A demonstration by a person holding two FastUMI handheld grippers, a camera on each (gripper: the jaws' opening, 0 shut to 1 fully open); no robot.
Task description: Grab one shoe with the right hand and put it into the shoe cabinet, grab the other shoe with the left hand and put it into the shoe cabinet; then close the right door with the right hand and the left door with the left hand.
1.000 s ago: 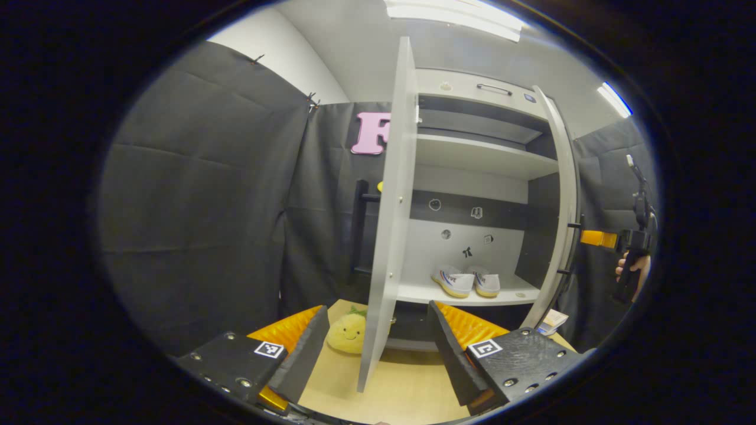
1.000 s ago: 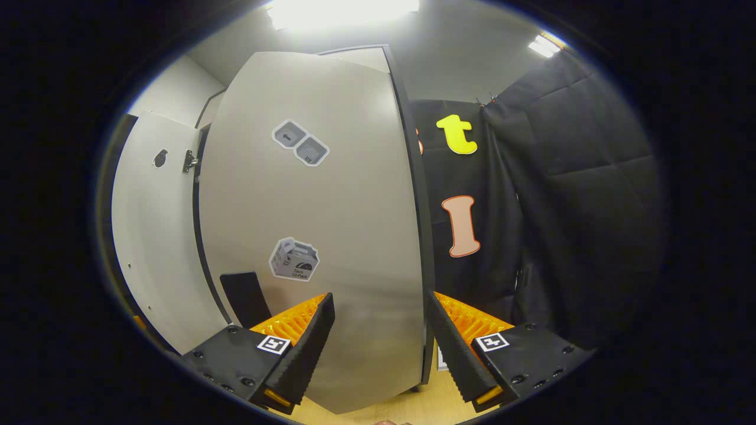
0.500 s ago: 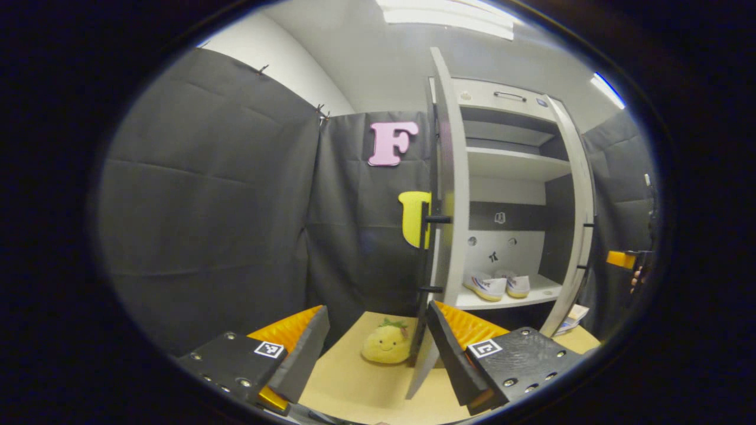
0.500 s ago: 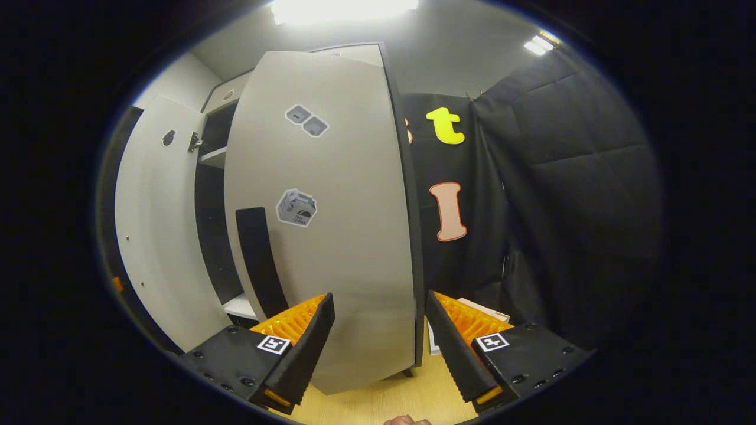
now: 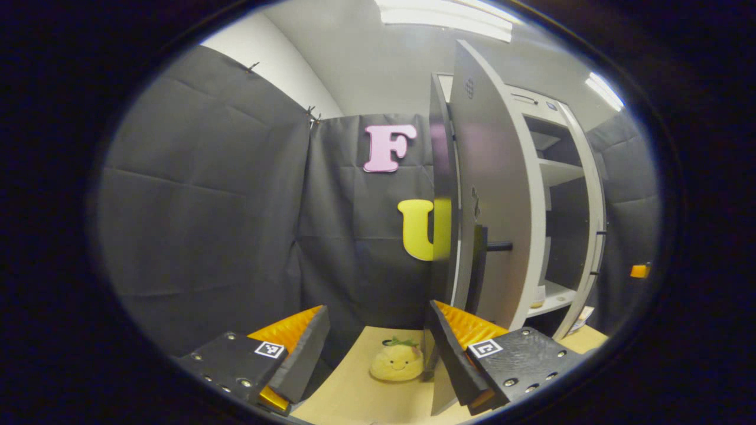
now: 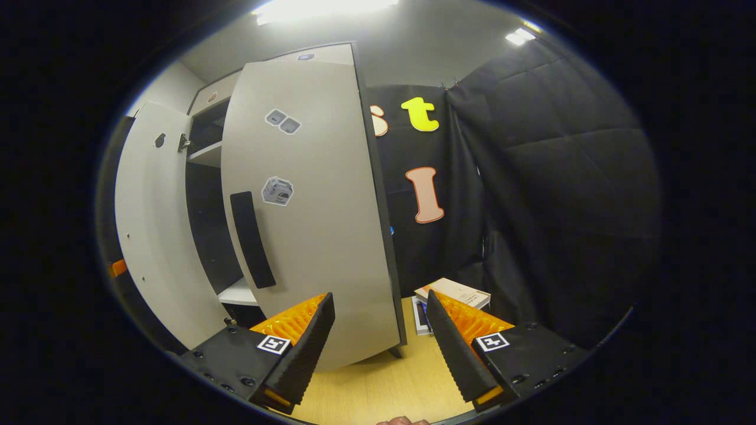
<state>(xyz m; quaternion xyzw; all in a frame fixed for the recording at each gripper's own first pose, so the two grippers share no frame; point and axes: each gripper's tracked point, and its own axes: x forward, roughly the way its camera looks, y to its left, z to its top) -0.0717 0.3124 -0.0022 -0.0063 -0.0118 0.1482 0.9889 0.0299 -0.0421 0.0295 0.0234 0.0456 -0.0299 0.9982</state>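
- While both doors stand part-way shut, I read this as the closing stage, judged from how they hang now.
- In the left gripper view, my left gripper (image 5: 378, 348) is released, its fingers spread wide and holding nothing.
- The left door (image 5: 499, 195) rises just past its right-hand finger. That finger seems to lie against the door's lower edge, though I cannot tell whether it truly touches.
- A dark bar handle (image 5: 481, 268) juts from the door's outer face (I judge a push on the panel would serve better than a pinch on the handle).
- Past the door's edge, the shoe cabinet (image 5: 564, 236) shows a sliver of shelves. The shoes are hidden behind the door from here, so I cannot confirm where they sit.
- A yellow plush toy (image 5: 397, 361) lies on the wooden floor (image 5: 354, 395) between the fingers, low beside the door.
- In the right gripper view, my right gripper (image 6: 381, 348) is likewise released and empty.
- The right door (image 6: 319, 206) stands ahead and left, swung part-way, its long dark handle (image 6: 252, 239) on the near face. The fingers hang apart from it.
- A few books (image 6: 452, 292) rest on the floor beyond.
- The gap between the doors remains, so both need further pushing.
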